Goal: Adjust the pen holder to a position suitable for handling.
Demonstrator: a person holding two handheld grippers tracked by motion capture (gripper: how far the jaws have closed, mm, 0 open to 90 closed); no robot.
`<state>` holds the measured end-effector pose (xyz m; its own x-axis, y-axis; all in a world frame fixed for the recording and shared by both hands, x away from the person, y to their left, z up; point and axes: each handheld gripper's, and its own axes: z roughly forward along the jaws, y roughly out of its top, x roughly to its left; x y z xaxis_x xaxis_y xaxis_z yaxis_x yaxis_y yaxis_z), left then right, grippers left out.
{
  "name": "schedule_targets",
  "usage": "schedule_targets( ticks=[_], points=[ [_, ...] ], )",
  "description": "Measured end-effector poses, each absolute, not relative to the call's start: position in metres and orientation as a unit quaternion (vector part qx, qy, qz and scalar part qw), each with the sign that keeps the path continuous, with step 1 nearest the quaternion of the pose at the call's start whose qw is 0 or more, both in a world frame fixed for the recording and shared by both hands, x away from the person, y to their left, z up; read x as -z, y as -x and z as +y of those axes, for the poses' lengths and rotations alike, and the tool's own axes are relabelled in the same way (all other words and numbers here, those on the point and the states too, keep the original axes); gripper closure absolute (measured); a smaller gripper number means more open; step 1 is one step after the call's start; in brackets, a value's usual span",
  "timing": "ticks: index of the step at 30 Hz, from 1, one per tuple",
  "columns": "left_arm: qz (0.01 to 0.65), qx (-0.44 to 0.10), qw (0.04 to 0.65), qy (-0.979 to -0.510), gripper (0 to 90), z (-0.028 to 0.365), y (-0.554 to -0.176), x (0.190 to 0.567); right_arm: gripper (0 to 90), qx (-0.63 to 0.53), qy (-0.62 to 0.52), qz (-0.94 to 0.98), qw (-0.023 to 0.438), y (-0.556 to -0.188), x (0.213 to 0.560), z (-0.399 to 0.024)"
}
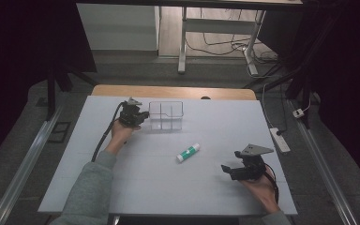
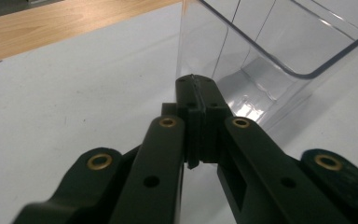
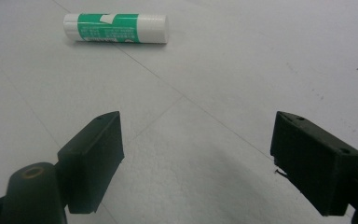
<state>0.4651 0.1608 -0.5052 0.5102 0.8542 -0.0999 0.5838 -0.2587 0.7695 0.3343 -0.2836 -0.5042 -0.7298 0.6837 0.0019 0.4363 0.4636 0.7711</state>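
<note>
1. Black right gripper (image 1: pixel 231 171) sits low at the near right, jaws spread wide, nothing between them.
2. Green-and-white glue stick (image 1: pixel 188 153) lies flat mid-table, up and left of it, long axis running near-left to far-right; right hand is nearer.
3. Clear plastic bin (image 1: pixel 166 115) stands farther back, empty.
4. Left gripper (image 1: pixel 143 115), jaws clenched on nothing, tips just beside the bin's left wall.
</note>
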Motion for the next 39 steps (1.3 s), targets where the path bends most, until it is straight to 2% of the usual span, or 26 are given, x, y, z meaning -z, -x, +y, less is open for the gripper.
schedule_targets(
  ticks=[27,39],
  points=[
    [0.445,-0.164,0.391,-0.789,88.8,0.133,-0.476,0.506,16.5,-0.392,-0.33,0.846,0.149,-0.335,0.506,-0.282],
    [0.421,-0.168,0.396,-0.799,88.5,0.149,-0.442,0.497,16.4,-0.396,-0.332,0.843,0.15,-0.334,0.505,-0.285]
  ],
)
